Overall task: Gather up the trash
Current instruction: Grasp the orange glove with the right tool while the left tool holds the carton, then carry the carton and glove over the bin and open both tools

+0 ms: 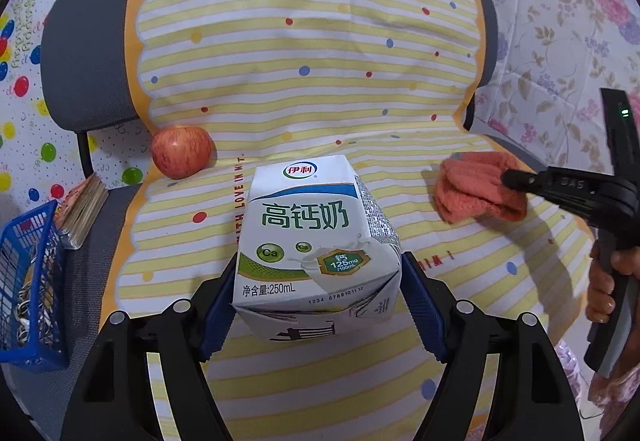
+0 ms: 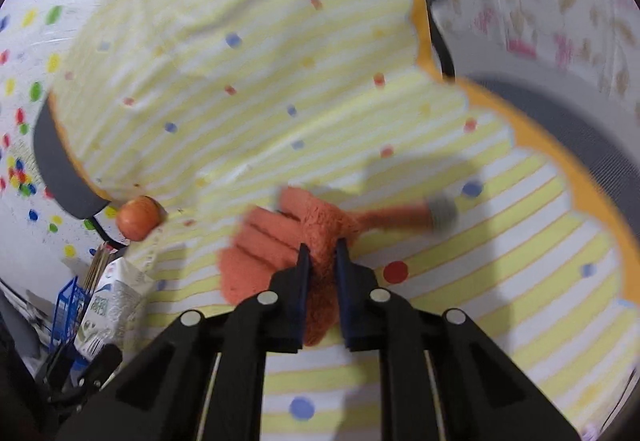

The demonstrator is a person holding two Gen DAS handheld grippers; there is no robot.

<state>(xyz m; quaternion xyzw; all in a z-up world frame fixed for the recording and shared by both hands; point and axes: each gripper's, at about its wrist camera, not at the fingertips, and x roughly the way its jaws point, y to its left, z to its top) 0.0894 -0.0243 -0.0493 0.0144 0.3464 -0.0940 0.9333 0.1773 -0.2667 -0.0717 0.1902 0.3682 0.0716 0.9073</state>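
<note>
A white 250 mL milk carton (image 1: 316,241) with green print is clamped between the blue pads of my left gripper (image 1: 318,281), held above the striped seat. It also shows in the right wrist view (image 2: 110,311) at the lower left. My right gripper (image 2: 322,253) is shut on an orange fuzzy glove (image 2: 280,241) that lies on the seat. In the left wrist view the glove (image 1: 476,189) is at the right, with the right gripper (image 1: 516,179) at its edge. The right wrist view is blurred.
A chair draped in a yellow-striped dotted cloth (image 1: 304,53) fills both views. A red apple (image 1: 182,151) sits at the seat's back left. A blue basket (image 1: 32,289) and a stack of cards (image 1: 82,213) are at the left. Patterned sheets hang behind.
</note>
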